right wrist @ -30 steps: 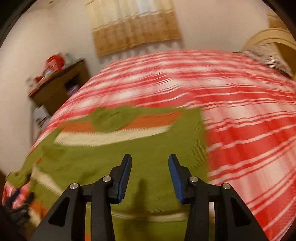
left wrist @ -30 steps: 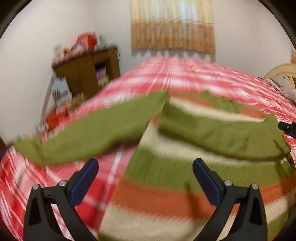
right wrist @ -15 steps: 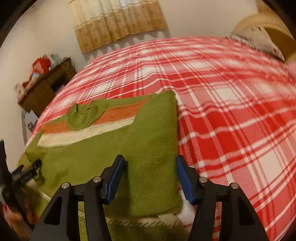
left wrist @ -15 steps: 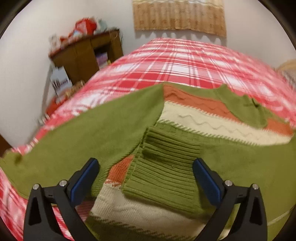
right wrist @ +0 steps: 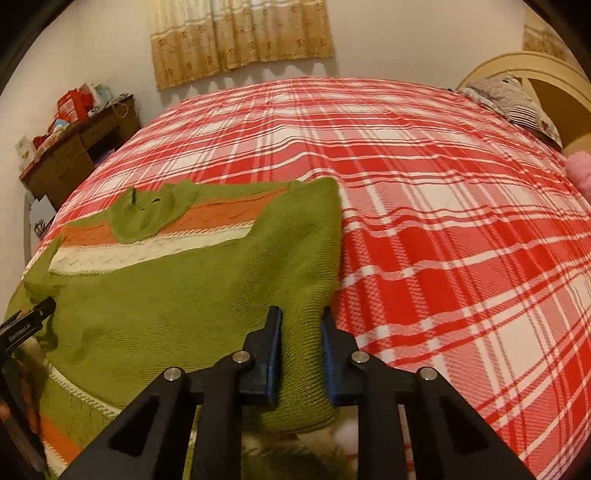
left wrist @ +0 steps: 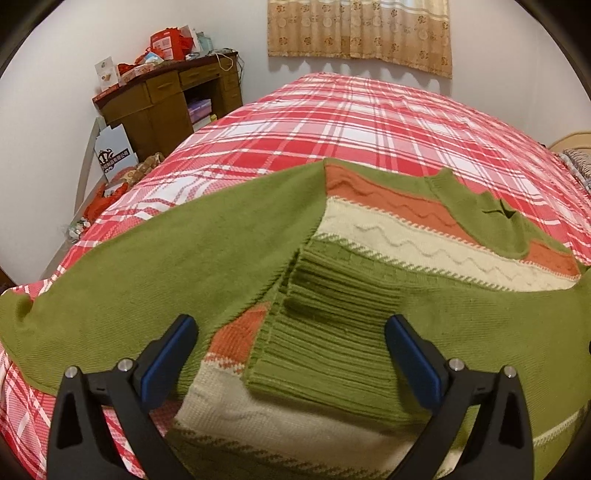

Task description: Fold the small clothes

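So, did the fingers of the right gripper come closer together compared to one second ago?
Yes. The right gripper was open above the green sweater; now its fingers pinch a fold of the knit near the edge beside the plaid bedspread.

One striped sweater (left wrist: 369, 258), one plaid bedspread (left wrist: 369, 122), two claws, one desk (left wrist: 166, 99), one curtain (left wrist: 362, 33)

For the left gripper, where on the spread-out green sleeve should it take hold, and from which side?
Best guess: the sleeve end near the bed's left edge, approached from that outer side. The sleeve lies flat and angled outward there, one loose layer clear of the striped body, so the open left gripper could pinch it and carry it inward.
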A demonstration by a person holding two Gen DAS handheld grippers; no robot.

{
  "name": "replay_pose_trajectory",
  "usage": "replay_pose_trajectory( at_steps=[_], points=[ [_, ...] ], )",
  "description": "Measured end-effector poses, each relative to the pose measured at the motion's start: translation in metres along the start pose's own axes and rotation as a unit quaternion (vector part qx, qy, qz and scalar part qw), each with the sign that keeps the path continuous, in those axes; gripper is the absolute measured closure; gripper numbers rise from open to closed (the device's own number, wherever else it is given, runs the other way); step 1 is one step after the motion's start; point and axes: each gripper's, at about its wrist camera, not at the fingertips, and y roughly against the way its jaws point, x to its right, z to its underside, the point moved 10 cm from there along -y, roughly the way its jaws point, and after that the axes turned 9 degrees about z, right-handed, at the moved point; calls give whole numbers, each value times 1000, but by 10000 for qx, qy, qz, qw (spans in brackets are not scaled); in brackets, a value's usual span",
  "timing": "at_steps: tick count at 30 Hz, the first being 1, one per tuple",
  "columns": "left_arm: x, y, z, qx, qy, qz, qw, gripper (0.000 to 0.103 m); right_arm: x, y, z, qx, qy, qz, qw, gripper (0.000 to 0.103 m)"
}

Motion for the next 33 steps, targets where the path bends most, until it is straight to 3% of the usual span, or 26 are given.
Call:
replay_pose_trajectory(
  at_steps=[9,11,13,16,17,20,22,26,28,29,30,31,33],
  points=[
    [3,0,2,-30,-113,-39,9999,0,20,-8,1,-77,-246,193,9995,86],
    [3,0,1,-29,-84,3,10000,0,25,-5,5,-128,-318,164,9993,80],
    [3,1,2,-22,-79,9,10000,0,33,-4,8,-147,-358,170,9991,62],
    [4,1,2,-12,-78,36,10000,0,47,1,9,-270,-772,-148,9965,59],
    [4,2,1,1,-70,63,10000,0,52,8,5,-121,-811,-55,9966,59],
    [3,2,1,14,-43,87,10000,0,42,32,-20,524,-349,84,9980,61],
    [3,1,1,-1,-89,35,10000,0,21,34,-32,593,-16,-24,9982,65],
    [2,1,2,-9,-69,61,10000,0,-35,2,-45,158,511,-478,9974,72],
    [1,1,2,-9,-72,57,10000,0,-44,-23,-42,-156,592,-402,9973,79],
    [1,1,2,-9,-71,59,10000,0,-39,-35,-42,-264,544,-210,9979,79],
    [2,1,2,-9,-67,68,10000,0,-30,-48,-44,-317,385,-111,9987,87],
    [2,1,2,-12,-70,60,10000,0,-24,-52,-50,-182,135,-294,9993,88],
    [2,1,2,-13,-80,60,9999,0,-7,-61,-57,-94,-49,93,9999,89]
  ],
)
